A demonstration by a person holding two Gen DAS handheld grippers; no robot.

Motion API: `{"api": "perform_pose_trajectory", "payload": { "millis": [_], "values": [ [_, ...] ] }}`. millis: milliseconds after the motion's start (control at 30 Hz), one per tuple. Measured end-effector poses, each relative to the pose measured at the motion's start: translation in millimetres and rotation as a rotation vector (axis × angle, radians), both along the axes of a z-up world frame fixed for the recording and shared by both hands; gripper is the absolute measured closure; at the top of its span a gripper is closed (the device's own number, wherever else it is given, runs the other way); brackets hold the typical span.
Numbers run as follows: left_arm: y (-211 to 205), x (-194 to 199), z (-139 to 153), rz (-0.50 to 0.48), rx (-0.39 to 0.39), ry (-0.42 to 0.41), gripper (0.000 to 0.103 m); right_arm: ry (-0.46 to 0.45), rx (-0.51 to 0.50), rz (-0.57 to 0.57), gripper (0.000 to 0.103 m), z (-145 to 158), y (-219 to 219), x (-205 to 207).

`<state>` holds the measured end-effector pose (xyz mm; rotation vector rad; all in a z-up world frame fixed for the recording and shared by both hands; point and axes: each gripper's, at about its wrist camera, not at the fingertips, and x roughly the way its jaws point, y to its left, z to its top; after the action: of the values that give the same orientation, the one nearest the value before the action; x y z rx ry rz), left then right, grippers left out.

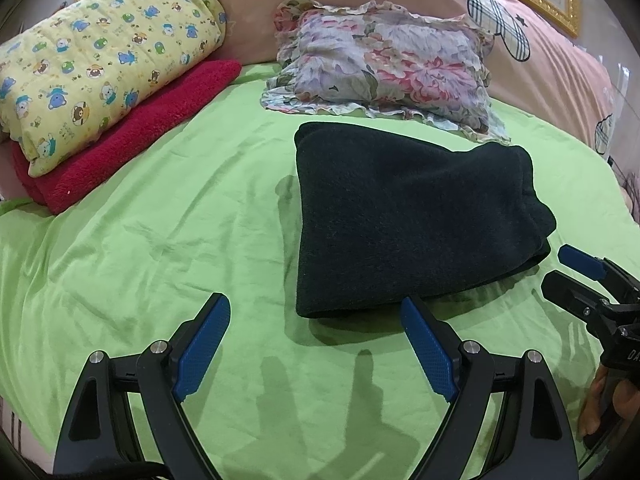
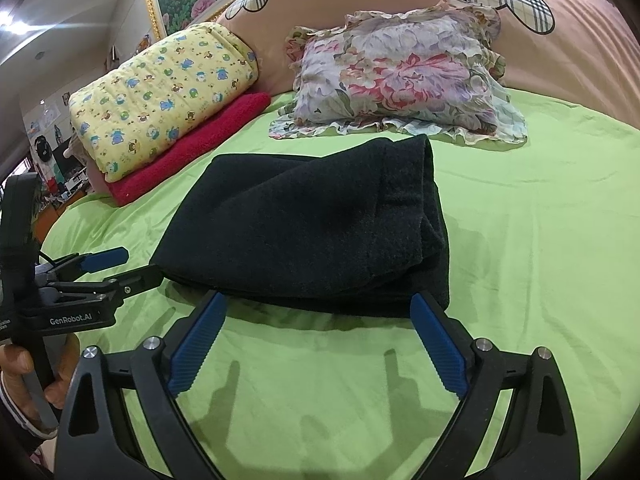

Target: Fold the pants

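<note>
The lime-green bed sheet (image 1: pixel 168 208) carries everything here, and the dark, thick-knit pants (image 1: pixel 400 216) lie on it as a compact folded bundle just in front of the frilled floral pillow (image 1: pixel 384 60), well apart from the yellow bear-print quilt (image 1: pixel 104 60) stacked on the folded red towel (image 1: pixel 132 136). Judged from this layout the fold looks essentially done, so your step in hand is tidying: if you adjust, pinch only the loose layered edge on the right side and lay it square over the lower layers (thick knit tends to spring back, so press it flat before letting go). Your left gripper (image 1: pixel 316 312) is spread wide and holds nothing, its right pad at the bundle's near edge. Your right gripper (image 2: pixel 320 308) is likewise released and empty, both tips just at the near hem. Hard to make out: whether those tips actually touch the cloth, how many layers the bundle has, where waistband and cuffs ended up, and the bundle's far side against the pillow frill
</note>
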<state>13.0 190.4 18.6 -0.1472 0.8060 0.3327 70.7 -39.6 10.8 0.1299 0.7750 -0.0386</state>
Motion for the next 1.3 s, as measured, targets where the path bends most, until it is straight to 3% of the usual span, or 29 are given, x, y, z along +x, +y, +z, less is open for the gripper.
{"api": "perform_pose_trajectory", "payload": {
  "millis": [1300],
  "values": [
    [-3.3,5.0,-3.5,-0.015,-0.001,0.003,0.015,-0.008,0.008,-0.006,0.007,-0.6,-2.2,0.5]
  ]
}}
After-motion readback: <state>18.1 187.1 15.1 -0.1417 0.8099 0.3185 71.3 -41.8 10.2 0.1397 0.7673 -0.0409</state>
